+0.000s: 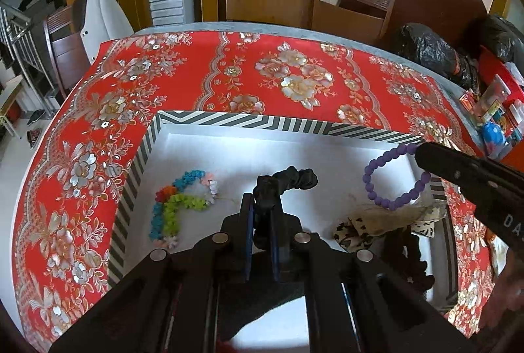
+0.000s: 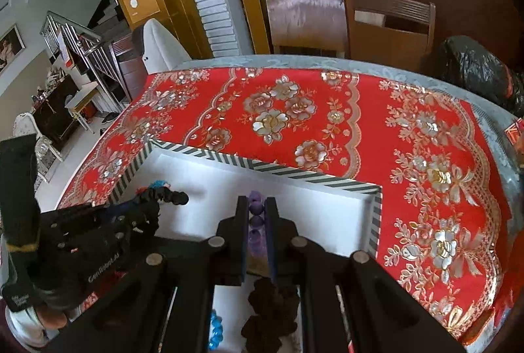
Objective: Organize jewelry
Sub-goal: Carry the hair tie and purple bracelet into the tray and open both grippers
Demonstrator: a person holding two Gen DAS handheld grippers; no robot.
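Black fabric: we have the black scrunchie (image 1: 288,181) pinched between the blue pads of the left gripper (image 1: 262,215), and it hangs above the white floor of the striped-rim tray (image 1: 249,120).
Purple beads: the right gripper (image 2: 257,215) is clamped tight on the purple bead bracelet (image 1: 393,179), whose loop dangles over the tray's right part.
Already in the tray: a multicoloured flower bracelet (image 1: 183,205) lies at the left; a leopard-print scrunchie (image 1: 357,230) and a dark brown scrunchie (image 2: 268,313) lie at the near right.
Step in hand: we judge both pieces are being carried in over the tray for placing.
Next move: each piece wants a bare patch of white floor, apart from the others, and the jaws lowered close before we let go, so the beads don't roll or tangle.
Writing: on the left gripper's body, seen from the right wrist view, we read "GenRobot.AI"; on the right gripper's side only "DA" shows, the rest cut off.
Table: red floral cloth (image 1: 229,71) under the tray.
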